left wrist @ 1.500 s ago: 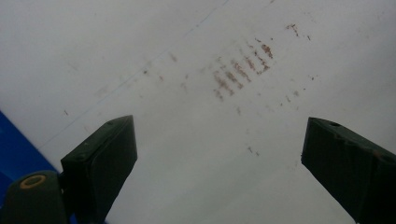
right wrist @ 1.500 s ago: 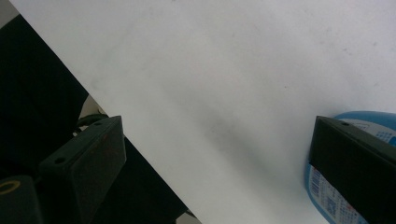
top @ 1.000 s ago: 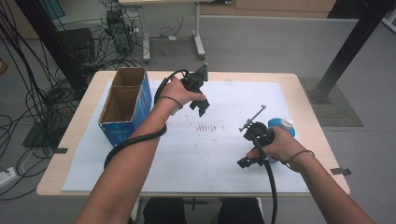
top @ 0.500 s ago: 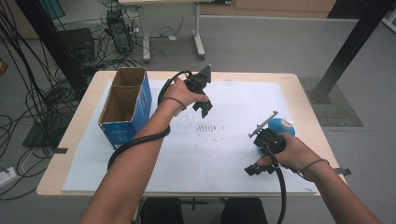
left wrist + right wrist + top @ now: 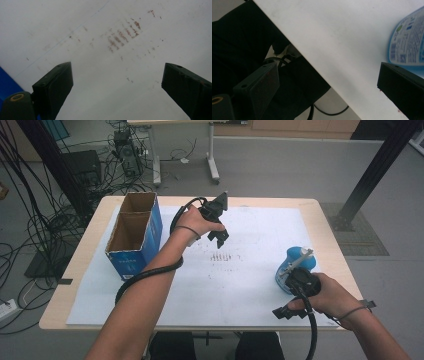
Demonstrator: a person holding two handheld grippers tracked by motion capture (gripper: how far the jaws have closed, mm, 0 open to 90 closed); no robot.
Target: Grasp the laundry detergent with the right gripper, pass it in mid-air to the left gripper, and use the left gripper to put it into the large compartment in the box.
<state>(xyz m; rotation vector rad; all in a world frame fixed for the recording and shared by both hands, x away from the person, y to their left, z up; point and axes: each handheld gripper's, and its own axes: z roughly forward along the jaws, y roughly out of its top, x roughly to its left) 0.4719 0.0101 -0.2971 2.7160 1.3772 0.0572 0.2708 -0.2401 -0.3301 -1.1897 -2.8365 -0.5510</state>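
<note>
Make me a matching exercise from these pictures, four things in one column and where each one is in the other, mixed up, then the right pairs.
Things:
1. cardboard box
2. blue bottle
3. left gripper
4. brown smudges

Places:
A. at the table's right side, beside the right gripper
B. on the white sheet, mid-table
C. at the table's left edge, open on top
D. raised over the smudges, jaws apart

Pairs: 1-C, 2-A, 3-D, 4-B
</note>
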